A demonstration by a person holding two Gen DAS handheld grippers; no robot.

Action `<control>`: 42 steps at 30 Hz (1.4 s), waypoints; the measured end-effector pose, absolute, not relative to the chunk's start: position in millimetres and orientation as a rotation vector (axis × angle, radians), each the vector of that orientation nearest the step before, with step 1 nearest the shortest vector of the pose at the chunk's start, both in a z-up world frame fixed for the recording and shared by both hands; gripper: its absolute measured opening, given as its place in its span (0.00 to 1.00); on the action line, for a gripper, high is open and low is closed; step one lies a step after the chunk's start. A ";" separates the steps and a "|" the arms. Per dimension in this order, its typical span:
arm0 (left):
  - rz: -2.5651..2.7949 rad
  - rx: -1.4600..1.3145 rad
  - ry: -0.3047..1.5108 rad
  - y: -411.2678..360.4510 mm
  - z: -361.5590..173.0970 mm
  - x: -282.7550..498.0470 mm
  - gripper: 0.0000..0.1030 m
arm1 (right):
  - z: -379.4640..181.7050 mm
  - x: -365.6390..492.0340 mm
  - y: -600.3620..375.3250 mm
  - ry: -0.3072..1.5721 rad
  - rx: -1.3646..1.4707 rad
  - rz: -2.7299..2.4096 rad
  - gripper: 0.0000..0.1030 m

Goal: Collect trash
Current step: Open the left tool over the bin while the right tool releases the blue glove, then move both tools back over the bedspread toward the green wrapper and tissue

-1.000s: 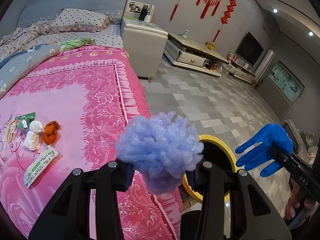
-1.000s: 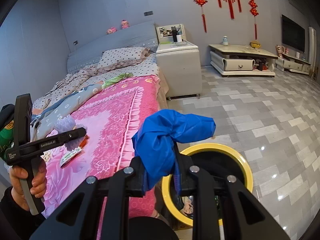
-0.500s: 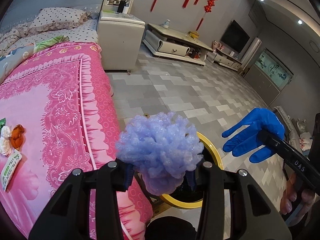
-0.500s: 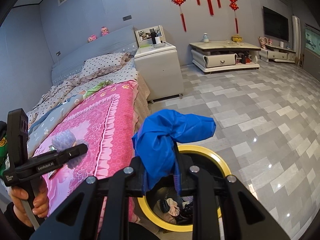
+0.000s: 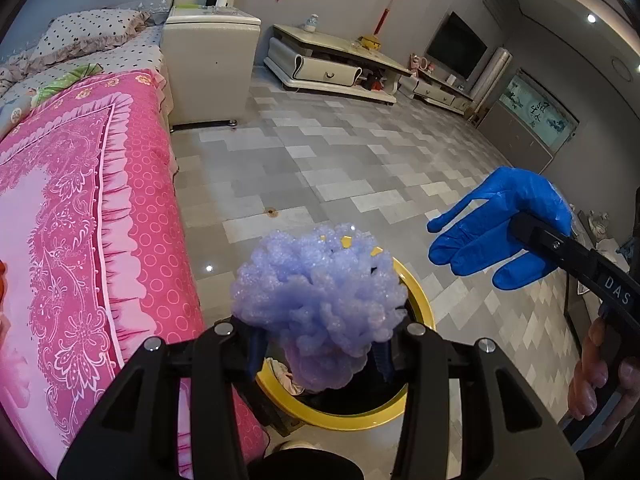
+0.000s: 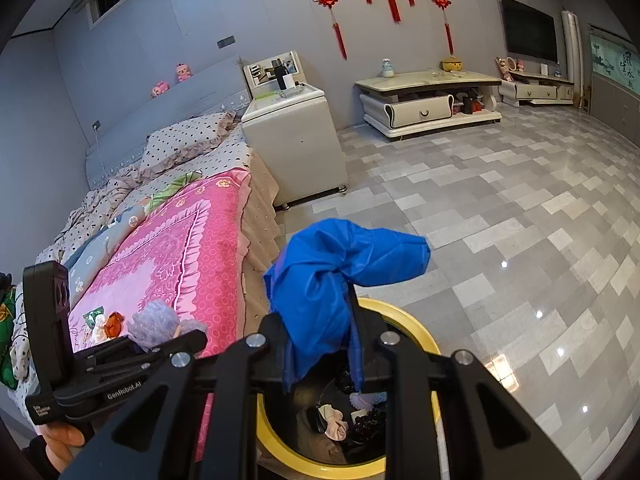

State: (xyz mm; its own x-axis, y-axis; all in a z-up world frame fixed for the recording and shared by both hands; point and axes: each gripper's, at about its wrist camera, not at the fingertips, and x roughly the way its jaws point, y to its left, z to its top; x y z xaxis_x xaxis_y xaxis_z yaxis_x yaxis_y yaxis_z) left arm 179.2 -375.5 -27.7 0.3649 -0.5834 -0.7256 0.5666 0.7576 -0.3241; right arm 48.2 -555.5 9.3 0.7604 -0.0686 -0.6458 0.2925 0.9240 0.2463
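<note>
The yellow-rimmed round trash bin (image 5: 416, 304) sits directly below your left tongs (image 5: 320, 350), clamped on the fluffy lilac foam clump (image 5: 320, 300), while your right tongs (image 6: 320, 356), pinching the crumpled blue rubber glove (image 6: 340, 276), hang just beside it.

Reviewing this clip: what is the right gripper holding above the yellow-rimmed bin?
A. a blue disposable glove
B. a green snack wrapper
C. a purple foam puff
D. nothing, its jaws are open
A: in the right wrist view, the right gripper is clamped on a blue glove above the yellow-rimmed bin; the purple foam puff sits in the left gripper.
</note>
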 end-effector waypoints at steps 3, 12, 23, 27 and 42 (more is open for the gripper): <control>-0.750 -0.014 0.941 -382.2 -32.0 179.4 0.40 | 8.1 50.2 -560.5 0.674 0.356 -0.211 0.20; -0.785 -0.031 0.948 -386.6 -38.6 182.2 0.45 | 5.5 48.9 -567.9 0.670 0.379 -0.214 0.28; -0.780 -0.062 0.935 -370.3 -37.1 183.1 0.72 | 3.3 39.4 -579.0 0.671 0.427 -0.287 0.53; -0.769 -0.072 0.923 -360.2 -32.4 182.6 0.73 | 8.0 33.7 -574.5 0.663 0.431 -0.289 0.55; -0.605 -0.085 0.844 -257.0 -12.1 198.5 0.78 | 33.5 39.3 -511.9 0.644 0.353 -0.182 0.60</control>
State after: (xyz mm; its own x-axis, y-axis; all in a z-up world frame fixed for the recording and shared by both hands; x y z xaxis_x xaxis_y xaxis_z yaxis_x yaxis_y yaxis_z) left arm 198.5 -257.0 -12.1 0.5078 -0.5344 -0.6757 0.4687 0.8295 -0.3037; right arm 39.3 -511.9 33.5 0.7864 -0.0564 -0.6152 0.2734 0.9248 0.2647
